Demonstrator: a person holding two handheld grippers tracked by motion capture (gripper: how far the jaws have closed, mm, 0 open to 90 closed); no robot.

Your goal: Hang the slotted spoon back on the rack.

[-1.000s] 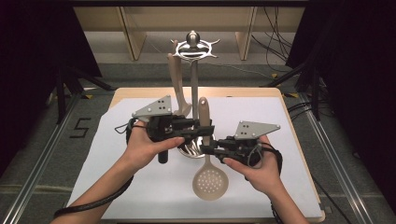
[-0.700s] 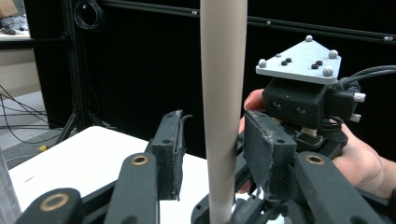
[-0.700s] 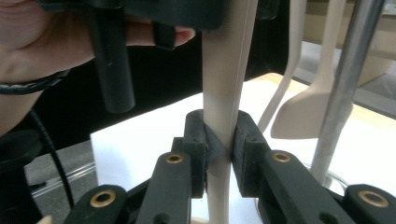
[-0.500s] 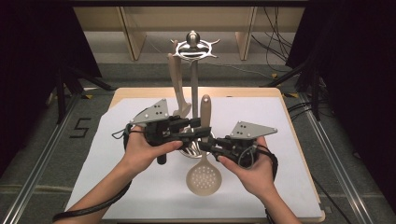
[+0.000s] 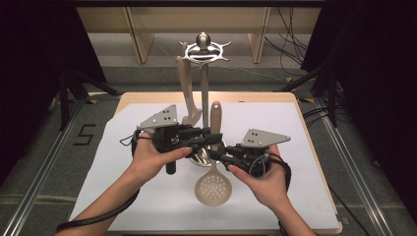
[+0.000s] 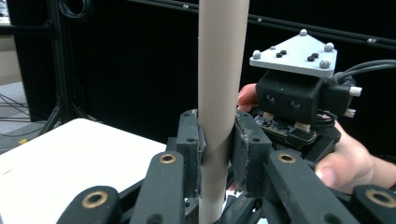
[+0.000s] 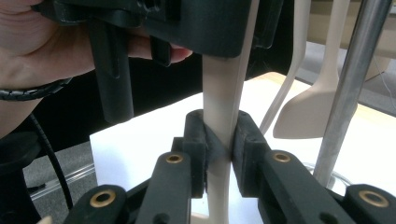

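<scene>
A beige slotted skimmer stands nearly upright over the white mat, head low and handle pointing away. My left gripper comes in from the left; its jaws have just been closing, and its pads now press on the round handle between them. The left gripper grips it midway up. My right gripper sits just below, shut on the skimmer's flatter neck. In the right gripper view, the right gripper pinches the neck from both sides, under the left gripper's body.
A metal utensil stand with a hooked crown rises just behind the grippers; its pole is close to the right of the skimmer. A beige spatula hangs from it. The white mat covers a wooden table.
The skimmer's head has shifted a little to the left and toward the stand. The left gripper's jaws have come together on the handle. Both hands stay where they were.
</scene>
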